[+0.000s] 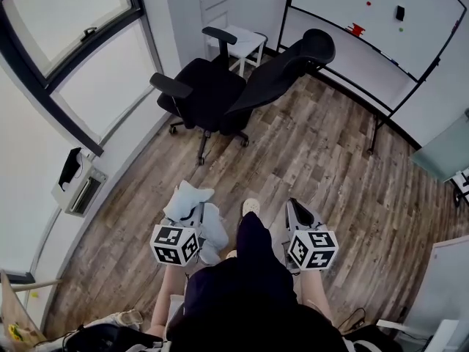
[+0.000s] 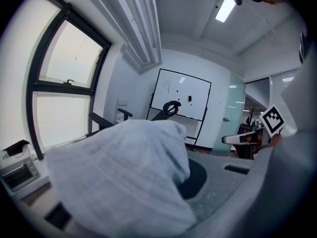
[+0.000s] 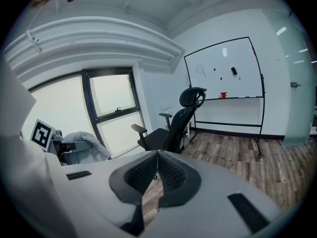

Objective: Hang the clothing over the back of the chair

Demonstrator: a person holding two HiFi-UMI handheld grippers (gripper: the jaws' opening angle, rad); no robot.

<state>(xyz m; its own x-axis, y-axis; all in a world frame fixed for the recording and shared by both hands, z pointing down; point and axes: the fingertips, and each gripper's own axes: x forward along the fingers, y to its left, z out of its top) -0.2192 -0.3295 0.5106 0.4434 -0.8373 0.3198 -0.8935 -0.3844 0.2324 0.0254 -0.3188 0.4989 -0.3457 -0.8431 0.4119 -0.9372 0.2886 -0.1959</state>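
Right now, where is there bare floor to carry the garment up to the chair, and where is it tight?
Bare wood floor runs from the person's feet to the black office chair and widens right toward the whiteboard stand. Tight: behind the chair, where the white chair and the wall close in.

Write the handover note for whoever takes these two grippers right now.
Left gripper: shut on the pale clothing, which drapes over its jaws.
Right gripper: shut, nothing between its jaws.
Black office chair: some way ahead, apart from both grippers; its backrest leans back and is bare.
Done: clothing is in hand.
Left: walk up to the chair, drape the clothing over the backrest, let go.
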